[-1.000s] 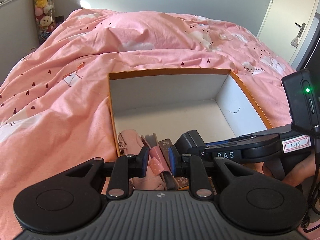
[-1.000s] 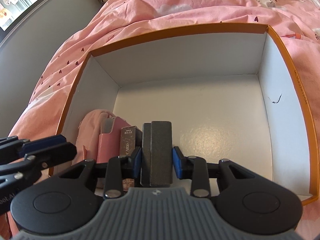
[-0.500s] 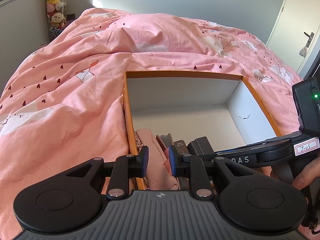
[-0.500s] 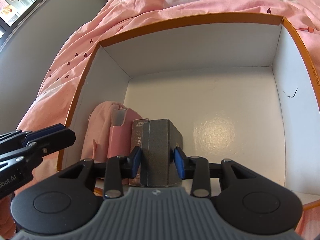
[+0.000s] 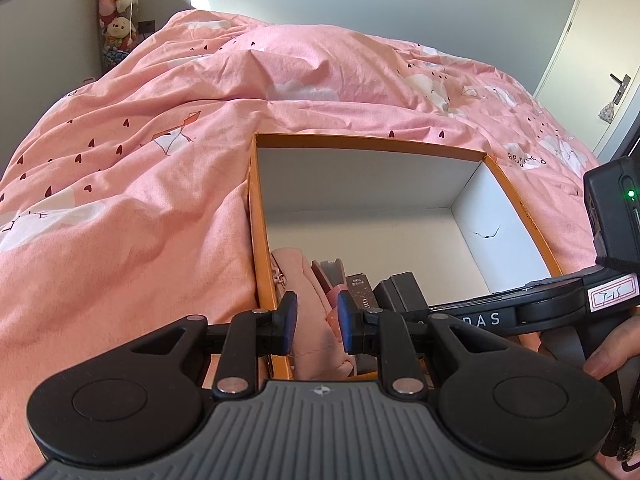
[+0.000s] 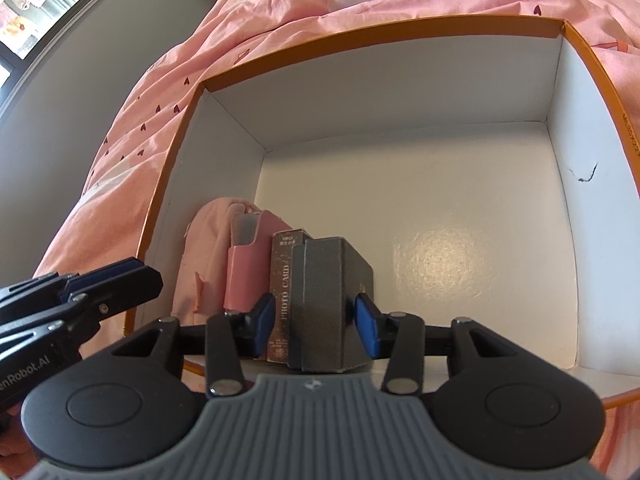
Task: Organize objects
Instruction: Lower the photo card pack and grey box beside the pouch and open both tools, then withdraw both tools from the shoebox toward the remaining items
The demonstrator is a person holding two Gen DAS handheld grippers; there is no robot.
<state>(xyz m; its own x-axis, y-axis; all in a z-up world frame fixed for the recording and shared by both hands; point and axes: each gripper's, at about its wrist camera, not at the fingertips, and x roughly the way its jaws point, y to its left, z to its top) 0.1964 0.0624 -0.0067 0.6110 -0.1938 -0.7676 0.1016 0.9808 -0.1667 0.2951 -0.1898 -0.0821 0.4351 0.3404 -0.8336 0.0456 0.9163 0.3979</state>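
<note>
Item: orange-rimmed white cardboard box on the pink heart-print duvet. Contents, filed upright along its left wall: pink fabric pouch, pink case, brown "PHOTO CARD" box, dark grey textured box. My right gripper had spread within the last second; its pads appeared just clear of the grey box, so I judged it released. My left gripper had drawn back, narrow and empty, above the pouch.

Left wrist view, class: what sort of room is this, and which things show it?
Most likely a bedroom. A pink duvet printed with hearts covers a bed, plush toys are stacked in the far corner, and a door stands at right. An orange box rests on the bedding.
</note>
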